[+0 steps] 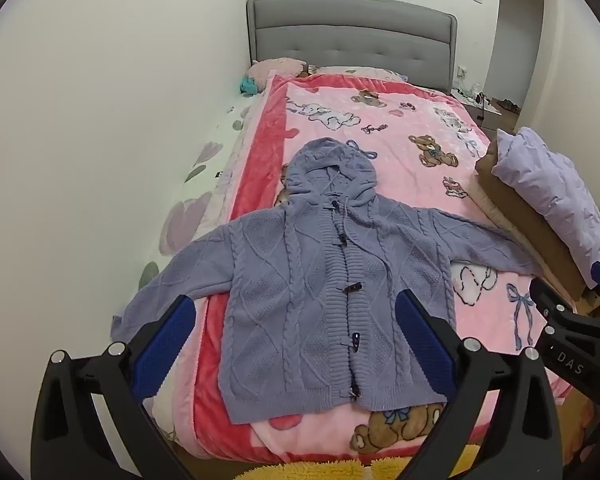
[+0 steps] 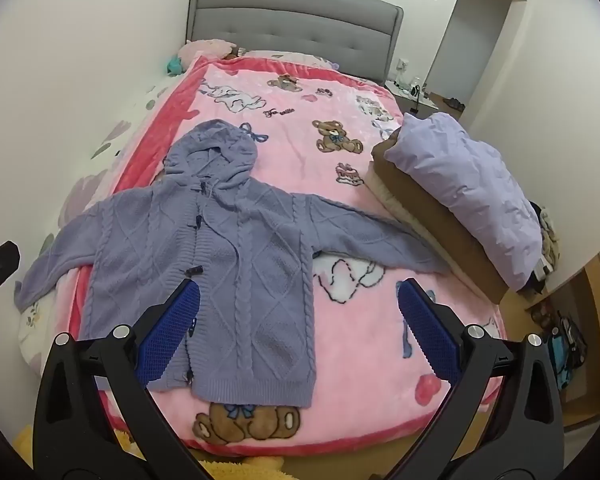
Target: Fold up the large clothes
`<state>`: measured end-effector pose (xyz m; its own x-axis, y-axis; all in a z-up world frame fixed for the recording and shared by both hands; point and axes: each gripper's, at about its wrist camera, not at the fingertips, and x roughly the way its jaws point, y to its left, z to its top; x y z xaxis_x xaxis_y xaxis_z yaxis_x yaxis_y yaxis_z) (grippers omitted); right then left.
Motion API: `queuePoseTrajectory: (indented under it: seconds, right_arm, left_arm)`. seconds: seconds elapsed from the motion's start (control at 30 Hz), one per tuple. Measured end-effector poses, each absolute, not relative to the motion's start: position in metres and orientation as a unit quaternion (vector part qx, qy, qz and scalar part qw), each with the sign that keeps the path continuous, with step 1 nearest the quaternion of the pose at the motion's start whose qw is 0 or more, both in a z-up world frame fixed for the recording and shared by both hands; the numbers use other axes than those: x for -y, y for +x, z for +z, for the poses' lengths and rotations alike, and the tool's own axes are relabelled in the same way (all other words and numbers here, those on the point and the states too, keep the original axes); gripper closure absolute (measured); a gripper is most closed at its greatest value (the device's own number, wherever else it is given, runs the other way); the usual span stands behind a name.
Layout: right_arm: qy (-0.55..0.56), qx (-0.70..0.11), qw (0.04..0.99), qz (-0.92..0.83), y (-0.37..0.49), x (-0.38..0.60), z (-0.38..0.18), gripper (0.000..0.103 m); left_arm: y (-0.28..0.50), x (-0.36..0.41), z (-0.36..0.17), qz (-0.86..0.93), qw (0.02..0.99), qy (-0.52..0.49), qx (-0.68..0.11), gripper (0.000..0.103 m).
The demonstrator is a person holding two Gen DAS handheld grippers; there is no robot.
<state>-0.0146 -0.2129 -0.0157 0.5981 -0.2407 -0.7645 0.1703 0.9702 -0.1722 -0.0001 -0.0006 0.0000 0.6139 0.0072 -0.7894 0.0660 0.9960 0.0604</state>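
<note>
Left tool (image 1: pixel 294 312) and right tool (image 2: pixel 299 300), black angular arms, blue textured pads, silver round screws, white "DAS" lettering

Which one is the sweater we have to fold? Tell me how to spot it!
Find the bed with the grey headboard and the pink teddy-bear blanket. On the blanket's near half lies the hooded cardigan, spread flat on its back, sleeves stretched out to both sides. It is blue-purple cable knit with dark toggle buttons, unlike the smooth lilac bedding stacked at the bed's right edge.

Bed (image 2: pixel 452 364) covered by pink teddy-bear blanket (image 2: pixel 300 104), lavender hooded cardigan (image 2: pixel 228 248) spread flat on it, folded pile (image 2: pixel 460 192) stacked at right edge.
</note>
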Motion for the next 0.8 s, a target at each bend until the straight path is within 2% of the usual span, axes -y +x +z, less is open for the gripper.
queuePoseTrajectory:
  seconds: [0.8]
  right_arm:
    - [-0.045, -0.434, 0.892, -0.116, -0.0140, 0.2083, -0.0147, 0.008]
  left_arm:
    - [-0.0036, 0.0032, 0.0030, -0.009, 0.897, 0.047, -0.440, 0.005]
